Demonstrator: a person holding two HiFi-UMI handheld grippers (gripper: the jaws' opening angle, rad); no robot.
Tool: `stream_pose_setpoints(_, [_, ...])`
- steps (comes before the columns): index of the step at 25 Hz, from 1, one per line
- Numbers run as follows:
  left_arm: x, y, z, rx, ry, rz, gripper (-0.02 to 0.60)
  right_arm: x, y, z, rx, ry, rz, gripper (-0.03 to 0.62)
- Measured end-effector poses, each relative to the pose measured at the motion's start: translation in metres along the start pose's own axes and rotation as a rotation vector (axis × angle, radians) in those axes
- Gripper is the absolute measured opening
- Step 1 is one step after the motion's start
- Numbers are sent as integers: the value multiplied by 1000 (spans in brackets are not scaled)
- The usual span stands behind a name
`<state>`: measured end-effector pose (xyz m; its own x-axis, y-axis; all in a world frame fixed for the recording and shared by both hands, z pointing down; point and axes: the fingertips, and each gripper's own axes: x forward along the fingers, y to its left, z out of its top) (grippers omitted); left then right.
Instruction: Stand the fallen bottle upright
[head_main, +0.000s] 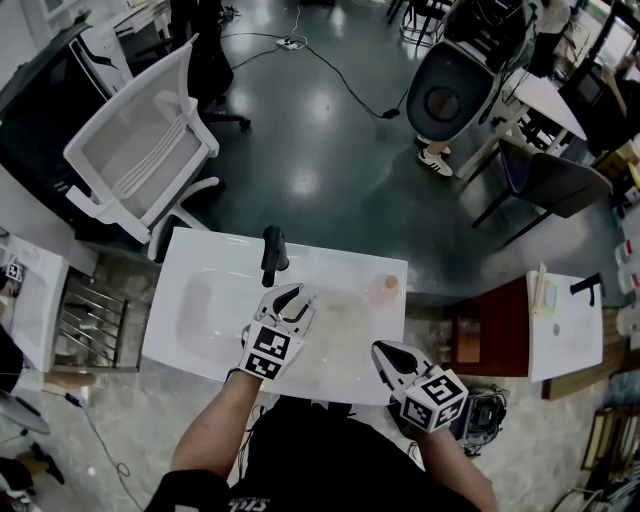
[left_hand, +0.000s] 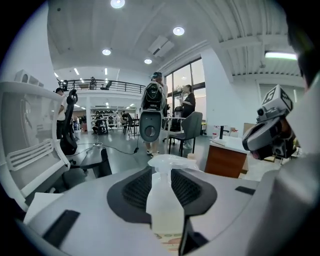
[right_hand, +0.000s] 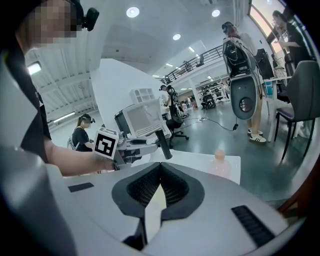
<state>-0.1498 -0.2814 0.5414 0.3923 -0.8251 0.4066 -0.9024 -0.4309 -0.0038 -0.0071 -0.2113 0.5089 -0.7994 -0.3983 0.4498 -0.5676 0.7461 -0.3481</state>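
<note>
A clear spray bottle (left_hand: 165, 202) with a white trigger head stands upright between the jaws of my left gripper (left_hand: 161, 172). The pads stand a little off its sides, so that gripper is open around it. In the head view the left gripper (head_main: 290, 298) is over the white sink top (head_main: 200, 300), just in front of the black faucet (head_main: 272, 255). My right gripper (head_main: 392, 357) hangs at the sink top's near right edge. Its fingertips meet and it is shut on nothing (right_hand: 160, 167). The right gripper view shows the left gripper (right_hand: 135, 145) beside the faucet (right_hand: 162, 142).
A small pink bottle (head_main: 385, 286) stands at the sink top's far right corner. A metal rack (head_main: 90, 320) is at the left and a brown cabinet (head_main: 495, 330) at the right. A white office chair (head_main: 140, 150) stands beyond the sink, and a dark chair (head_main: 550, 185) is farther right.
</note>
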Motion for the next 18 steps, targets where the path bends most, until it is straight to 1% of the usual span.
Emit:
stream_pose_setpoints(2, [2,-1,-1,-47,4,-35,119,1,0,-1,1,2,2,14])
stream_pose_setpoints(3, [3,-3,-1,-57,6,-55,111,0,0,-1,3,3,0,14])
stream_pose_setpoints(5, [2,-9,0,-32,7,-84,109,-1,0,-3,6,4,-2,14])
stream_pose_setpoints(7, [1,-14,1,-8,4,-95,98,-3,-1,-6,8,5,2,14])
stream_pose_setpoints(9, [0,-16,1,-32,-1,-88,95,-5,-1,-8,12,4,0,14])
stream_pose_setpoints(13, [-2,-13,2,-81,-4,-45,92,-11,-4,-6,18,-4,-12,14])
stream_pose_setpoints(15, [-5,-12,2,-91,-7,-28,91,-14,-6,-6,17,-10,-15,14])
stream_pose_setpoints(18, [-9,-20,3,-87,-7,-11,91,-23,-10,-7,19,-18,-23,14])
